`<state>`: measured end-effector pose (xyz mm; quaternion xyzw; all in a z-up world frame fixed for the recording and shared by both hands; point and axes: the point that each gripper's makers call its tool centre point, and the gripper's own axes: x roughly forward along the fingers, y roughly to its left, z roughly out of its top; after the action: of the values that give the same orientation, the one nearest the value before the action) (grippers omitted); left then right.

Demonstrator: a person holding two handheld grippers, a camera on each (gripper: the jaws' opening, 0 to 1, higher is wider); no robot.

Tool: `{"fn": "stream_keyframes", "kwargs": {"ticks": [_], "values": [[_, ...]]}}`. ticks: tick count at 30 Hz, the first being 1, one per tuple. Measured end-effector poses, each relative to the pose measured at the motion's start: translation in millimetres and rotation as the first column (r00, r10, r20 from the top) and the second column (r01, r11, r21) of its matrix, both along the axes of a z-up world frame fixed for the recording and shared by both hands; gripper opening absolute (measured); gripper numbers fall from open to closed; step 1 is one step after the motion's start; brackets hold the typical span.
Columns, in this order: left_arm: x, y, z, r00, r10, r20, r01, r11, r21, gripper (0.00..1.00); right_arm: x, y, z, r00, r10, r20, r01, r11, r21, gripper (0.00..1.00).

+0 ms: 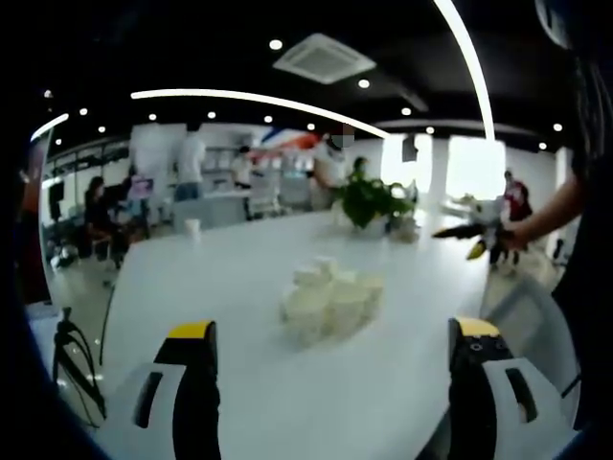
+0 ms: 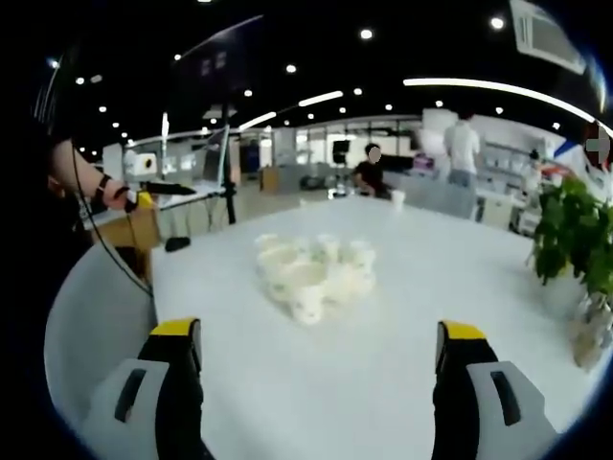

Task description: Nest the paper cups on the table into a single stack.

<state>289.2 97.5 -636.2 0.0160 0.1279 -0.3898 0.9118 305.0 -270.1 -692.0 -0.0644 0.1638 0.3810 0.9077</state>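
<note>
cups (image 1: 332, 299) clustered loose mid table (image 1: 239, 278), none stacked yet | left gripper (image 1: 335, 383) jaws spread, empty | right gripper (image 2: 321, 383) jaws spread, empty | likely light, thin paper, crushes easily; pinch gently by the rim or upper wall | white tapered cylinders, matte; tabletop smooth white, plant (image 2: 575, 235) beside

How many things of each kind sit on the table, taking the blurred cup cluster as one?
Cup cluster: 1
Lone cup: 1
Potted plant: 1
Dark object: 1
Total: 4
</note>
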Motion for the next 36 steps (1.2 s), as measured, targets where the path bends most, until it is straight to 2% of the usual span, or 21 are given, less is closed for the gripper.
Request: {"fn": "stream_keyframes", "kwargs": {"ticks": [16,36], "values": [[0.4,1.0,-3.3,1.000,0.002,-0.003,-0.002,1.000,0.006,1.00,2.9,-3.0,1.6,1.000,-0.008,0.020,0.008,1.000,-0.011,1.00],[0.6,-4.9,0.8,1.000,0.008,-0.008,-0.008,1.000,-0.001,1.00,-0.7,-1.5,-2.3,1.000,-0.006,-0.002,0.006,1.000,-0.014,1.00]]}}
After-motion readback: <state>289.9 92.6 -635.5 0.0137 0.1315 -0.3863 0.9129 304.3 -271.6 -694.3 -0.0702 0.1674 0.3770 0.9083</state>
